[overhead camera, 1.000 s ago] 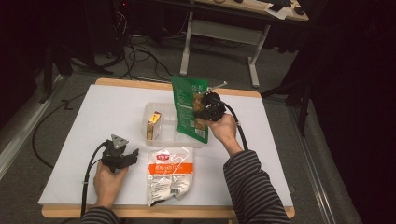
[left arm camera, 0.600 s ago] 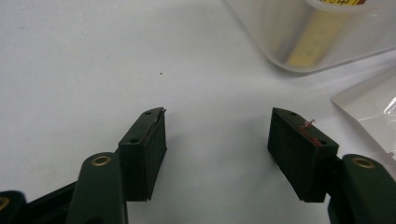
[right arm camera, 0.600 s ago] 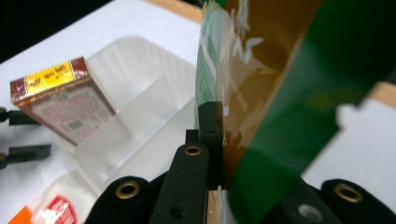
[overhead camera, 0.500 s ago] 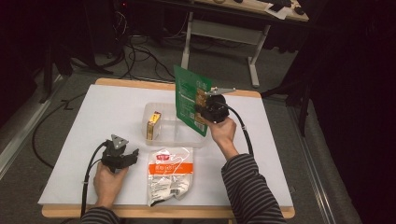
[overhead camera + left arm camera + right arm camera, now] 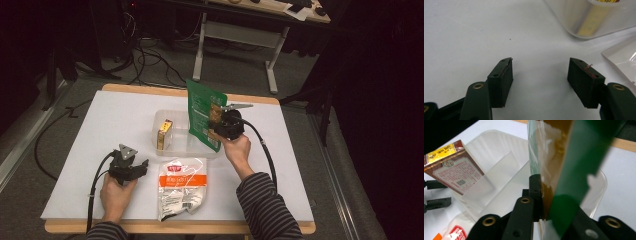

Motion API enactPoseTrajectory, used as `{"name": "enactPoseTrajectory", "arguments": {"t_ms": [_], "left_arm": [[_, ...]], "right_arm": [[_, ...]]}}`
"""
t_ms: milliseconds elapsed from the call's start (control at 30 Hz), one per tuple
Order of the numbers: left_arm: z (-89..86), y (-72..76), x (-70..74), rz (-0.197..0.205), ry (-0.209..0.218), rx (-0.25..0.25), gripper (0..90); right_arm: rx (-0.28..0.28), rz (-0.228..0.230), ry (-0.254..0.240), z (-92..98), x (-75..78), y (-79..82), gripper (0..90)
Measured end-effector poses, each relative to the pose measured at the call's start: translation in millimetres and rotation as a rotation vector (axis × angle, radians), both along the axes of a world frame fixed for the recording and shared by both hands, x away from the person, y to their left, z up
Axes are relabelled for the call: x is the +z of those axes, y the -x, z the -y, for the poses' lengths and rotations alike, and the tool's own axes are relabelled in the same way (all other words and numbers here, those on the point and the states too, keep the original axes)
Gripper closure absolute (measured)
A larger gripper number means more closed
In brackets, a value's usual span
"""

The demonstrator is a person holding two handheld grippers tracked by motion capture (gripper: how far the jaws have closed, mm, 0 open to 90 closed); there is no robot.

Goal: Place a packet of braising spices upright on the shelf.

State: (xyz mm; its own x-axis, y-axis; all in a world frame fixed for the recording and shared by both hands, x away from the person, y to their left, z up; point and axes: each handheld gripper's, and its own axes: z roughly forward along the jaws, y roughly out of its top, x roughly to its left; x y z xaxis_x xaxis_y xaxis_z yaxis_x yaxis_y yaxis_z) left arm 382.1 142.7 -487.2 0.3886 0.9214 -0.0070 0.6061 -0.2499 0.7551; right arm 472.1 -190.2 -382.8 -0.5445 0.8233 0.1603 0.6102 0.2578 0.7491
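Note:
A green snack bag (image 5: 200, 112) stands upright over the right part of a clear plastic tub (image 5: 161, 116). My right gripper (image 5: 214, 129) is shut on the bag's lower edge. Its jaws have just been opening a little, with the bag (image 5: 574, 170) still between them in the right gripper view (image 5: 544, 195). A small brown and yellow box (image 5: 164, 134) stands in the tub's left part (image 5: 456, 167). My left gripper (image 5: 144, 165) rests on the white table at the front left. It is open, with nothing between its fingers (image 5: 540, 80).
A white and orange pouch (image 5: 182, 187) lies flat in front of the tub, just right of the left gripper; its corner (image 5: 621, 62) shows beside that gripper's jaw. The tub's wall (image 5: 584, 20) is close ahead. Cables trail from both grippers.
The right gripper has come down and toward the near side with the green bag, whose bottom now sits lower at the tub. The left gripper has not moved.

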Motion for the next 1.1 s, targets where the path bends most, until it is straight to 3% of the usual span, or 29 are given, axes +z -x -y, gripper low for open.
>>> {"name": "enactPoseTrajectory", "arguments": {"t_ms": [100, 200, 267, 367, 433, 767, 900, 1100], "left_arm": [[0.0, 0.0, 0.0, 0.0, 0.0, 0.0, 37.7], [0.0, 0.0, 0.0, 0.0, 0.0, 0.0, 37.7], [0.2, 0.0, -0.1, 0.002, -0.001, 0.001, 37.7], [0.2, 0.0, -0.1, 0.002, -0.001, 0.002, 37.7], [0.2, 0.0, -0.1, 0.002, -0.001, 0.001, 37.7], [0.2, 0.0, -0.1, 0.002, -0.003, 0.001, 37.6], [0.3, 0.0, -0.1, 0.002, -0.002, 0.002, 37.6], [0.2, 0.0, -0.1, 0.002, -0.002, 0.002, 37.6]], "right_arm": [[-0.004, -0.031, 0.016, 2.3, -0.3, -1.6, 76.2], [-0.004, -0.034, 0.025, 8.3, 3.3, -1.4, 75.3], [0.003, -0.033, 0.016, 12.2, 6.9, 0.3, 79.1], [0.02, -0.035, 0.041, 13.9, 7.8, 4.5, 88.4], [0.02, -0.033, 0.062, 13.4, 5.0, 5.8, 90.0], [0.012, -0.057, 0.031, 18.8, -7.7, 9.9, 90.0], [-0.002, -0.081, -0.005, 25.0, -11.5, 9.0, 90.0], [-0.005, -0.068, 0.013, 25.3, -12.0, 8.9, 89.2]]}}
